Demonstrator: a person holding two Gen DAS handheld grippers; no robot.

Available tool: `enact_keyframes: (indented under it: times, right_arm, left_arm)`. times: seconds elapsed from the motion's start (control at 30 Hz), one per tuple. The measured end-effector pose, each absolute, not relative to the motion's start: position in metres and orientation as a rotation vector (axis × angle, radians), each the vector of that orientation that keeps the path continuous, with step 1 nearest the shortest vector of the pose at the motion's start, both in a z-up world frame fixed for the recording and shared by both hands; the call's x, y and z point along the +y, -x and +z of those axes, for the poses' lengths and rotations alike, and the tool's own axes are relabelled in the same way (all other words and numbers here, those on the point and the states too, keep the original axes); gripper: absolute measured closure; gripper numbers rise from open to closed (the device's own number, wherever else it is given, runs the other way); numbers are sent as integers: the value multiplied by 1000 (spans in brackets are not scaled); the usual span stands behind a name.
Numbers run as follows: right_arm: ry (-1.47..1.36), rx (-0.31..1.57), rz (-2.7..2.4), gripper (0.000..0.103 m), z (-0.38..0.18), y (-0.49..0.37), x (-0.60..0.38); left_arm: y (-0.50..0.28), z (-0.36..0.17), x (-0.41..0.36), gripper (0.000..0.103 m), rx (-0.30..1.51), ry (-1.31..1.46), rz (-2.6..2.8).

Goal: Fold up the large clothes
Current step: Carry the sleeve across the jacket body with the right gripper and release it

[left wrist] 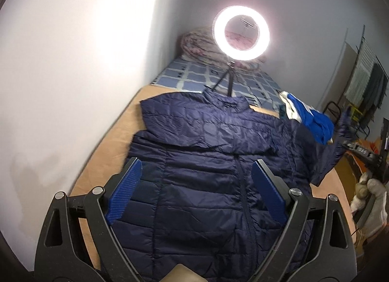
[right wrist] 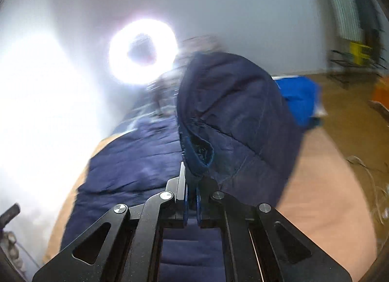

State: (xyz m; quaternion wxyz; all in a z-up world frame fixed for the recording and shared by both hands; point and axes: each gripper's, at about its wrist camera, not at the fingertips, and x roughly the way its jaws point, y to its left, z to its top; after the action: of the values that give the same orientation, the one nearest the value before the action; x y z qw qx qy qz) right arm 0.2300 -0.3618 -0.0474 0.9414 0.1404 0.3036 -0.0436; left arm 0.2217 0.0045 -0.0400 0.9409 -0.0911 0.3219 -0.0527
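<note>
A navy quilted puffer jacket (left wrist: pixel 206 160) lies face up on a tan board (left wrist: pixel 114 136), its zip running toward me and its left sleeve folded across the chest. My left gripper (left wrist: pixel 197 172) hovers open and empty above the jacket's lower front. My right gripper (right wrist: pixel 192 177) is shut on the cuff of the jacket's right sleeve (right wrist: pixel 233 111) and holds it lifted above the body of the jacket. In the left wrist view the raised sleeve (left wrist: pixel 335 145) hangs at the right edge from the right gripper, held by a gloved hand (left wrist: pixel 369 199).
A lit ring light on a tripod (left wrist: pixel 240 31) stands beyond the collar on a blue checked bedsheet (left wrist: pixel 218 77). A blue and white garment (left wrist: pixel 308 116) lies at the far right of the board. A white wall runs along the left. A clothes rack (left wrist: pixel 364 80) stands at right.
</note>
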Motion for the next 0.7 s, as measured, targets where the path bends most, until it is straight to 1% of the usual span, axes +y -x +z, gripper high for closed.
enact_keyframes:
  times: [0.2, 0.33, 0.57, 0.67, 0.7]
  right_arm:
    - [-204, 727, 86, 100, -80, -295, -268]
    - [-178, 809, 140, 100, -117, -331, -227]
    - [-185, 901, 191, 99, -161, -363, -205]
    - [-204, 928, 191, 96, -158, -362, -200]
    - [-221, 930, 204, 93, -152, -356, -204]
  left_arm:
    - [-227, -43, 36, 10, 661, 245, -52]
    - [-229, -45, 50, 10, 660, 272, -23]
    - [-236, -50, 44, 10, 659, 224, 3]
    - [-242, -56, 33, 9, 678, 185, -6]
    - [-243, -58, 30, 9, 687, 178, -19]
